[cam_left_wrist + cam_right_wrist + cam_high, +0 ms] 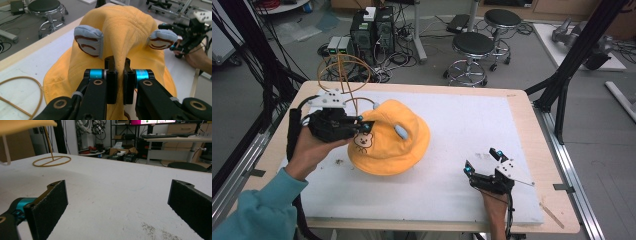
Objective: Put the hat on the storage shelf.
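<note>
Yellow bucket hat (389,145) toward desk's left edge, crown pinched into a ridge by clenched left claw (364,125). Right claw (483,161) released, near front right corner, well apart. Wire hat stand (343,75) at far left corner, just behind left claw.

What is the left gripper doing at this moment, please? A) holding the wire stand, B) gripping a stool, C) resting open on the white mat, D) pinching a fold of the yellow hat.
D: the left gripper has its jaws closed on a ridge of the yellow hat.
</note>
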Demonstrator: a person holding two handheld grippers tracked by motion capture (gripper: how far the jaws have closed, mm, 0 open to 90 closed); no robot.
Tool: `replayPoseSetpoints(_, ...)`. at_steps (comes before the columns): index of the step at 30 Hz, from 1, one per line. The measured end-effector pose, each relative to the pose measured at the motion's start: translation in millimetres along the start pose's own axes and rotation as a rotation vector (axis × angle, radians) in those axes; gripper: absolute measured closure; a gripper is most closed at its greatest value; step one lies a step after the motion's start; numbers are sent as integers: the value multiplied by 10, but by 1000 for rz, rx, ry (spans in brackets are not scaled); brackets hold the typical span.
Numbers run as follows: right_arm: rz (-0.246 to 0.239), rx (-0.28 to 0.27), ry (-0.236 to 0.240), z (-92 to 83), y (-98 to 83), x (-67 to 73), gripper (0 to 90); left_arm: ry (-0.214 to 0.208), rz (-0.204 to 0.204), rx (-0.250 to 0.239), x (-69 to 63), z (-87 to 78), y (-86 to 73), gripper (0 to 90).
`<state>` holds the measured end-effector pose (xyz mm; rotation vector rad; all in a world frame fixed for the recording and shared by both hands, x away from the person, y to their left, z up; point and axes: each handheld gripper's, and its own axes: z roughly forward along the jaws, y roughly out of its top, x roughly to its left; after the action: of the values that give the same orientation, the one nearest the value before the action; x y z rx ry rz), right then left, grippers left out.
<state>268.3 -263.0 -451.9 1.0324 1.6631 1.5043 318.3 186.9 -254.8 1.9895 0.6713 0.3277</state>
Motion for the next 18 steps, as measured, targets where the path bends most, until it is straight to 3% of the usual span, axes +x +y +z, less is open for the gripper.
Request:
replayPoseSetpoints(12, -5, -2, 1, 2, 0, 8, 16, 88, 16, -45, 276, -242, 498, 850)
replayPoseSetpoints(18, -6, 0, 3, 2, 0, 9, 16, 134, 10, -63, 496, -327, 749, 850)
